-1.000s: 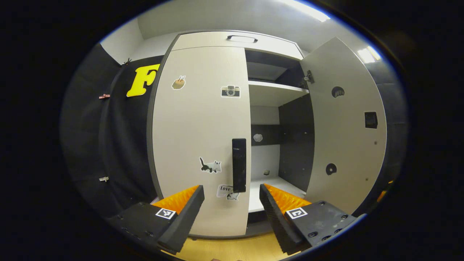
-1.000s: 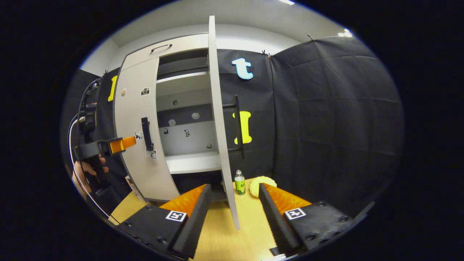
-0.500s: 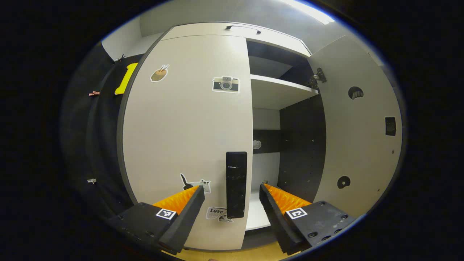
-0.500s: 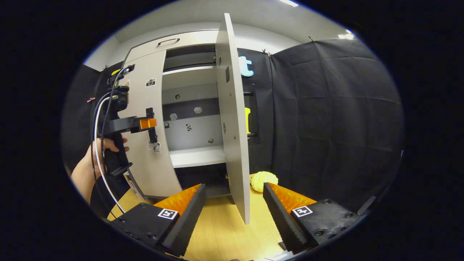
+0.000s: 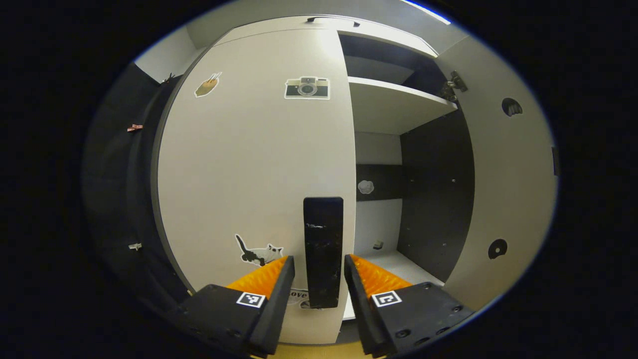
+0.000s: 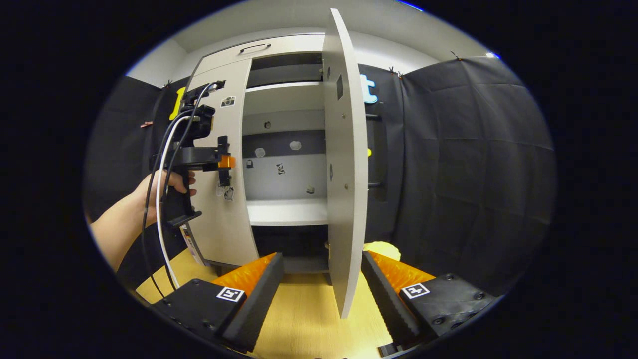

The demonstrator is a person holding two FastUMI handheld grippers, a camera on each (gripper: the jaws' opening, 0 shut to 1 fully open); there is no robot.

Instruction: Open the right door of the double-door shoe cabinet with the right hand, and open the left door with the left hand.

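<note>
Tabletop (image 6: 304,319) — open right door (image 6: 344,164) between fingers

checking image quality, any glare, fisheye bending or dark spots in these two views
Left gripper view: sharp; left door edge bows from fisheye, glare near its top, handle between the left gripper fingers. Right gripper view: evenly lit; right door edge curves; the cabinet's lowest recess is in shadow.

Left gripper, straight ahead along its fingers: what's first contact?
Most likely the black vertical bar handle on the closed pale left door; it sits between the left gripper fingers already. Depth unclear.
</note>
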